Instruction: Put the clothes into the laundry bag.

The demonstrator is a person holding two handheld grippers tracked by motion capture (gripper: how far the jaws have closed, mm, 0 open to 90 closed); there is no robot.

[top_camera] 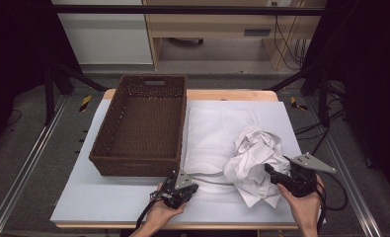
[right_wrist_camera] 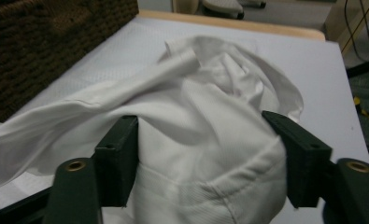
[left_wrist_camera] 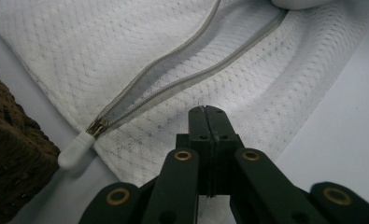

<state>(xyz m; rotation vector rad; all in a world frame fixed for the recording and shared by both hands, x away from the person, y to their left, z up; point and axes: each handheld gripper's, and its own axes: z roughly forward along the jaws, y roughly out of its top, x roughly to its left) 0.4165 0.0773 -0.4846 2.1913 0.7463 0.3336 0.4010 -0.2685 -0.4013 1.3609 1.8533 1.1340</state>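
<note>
Wicker basket (top_camera: pixel 139 126), dark brown and rectangular with a cut-out handle, stands at the table's (top_camera: pixel 84 197) left, just beside a flat white mesh laundry bag (top_camera: pixel 213 133) whose grey zipper (left_wrist_camera: pixel 182 79) curves open above a rounded white pull (left_wrist_camera: pixel 75 150). On the bag's right part lies a crumpled white garment (top_camera: pixel 254 160), smooth cotton in soft folds. Right gripper (right_wrist_camera: pixel 205 158) spreads wide around a bulge of that cloth. Left gripper (left_wrist_camera: pixel 206 112), jaws pressed together and empty, rests on the mesh.

Brown woven basket (top_camera: pixel 142 129), pale grey table mat (top_camera: pixel 98 195), wooden furniture behind (top_camera: pixel 212 24)
</note>
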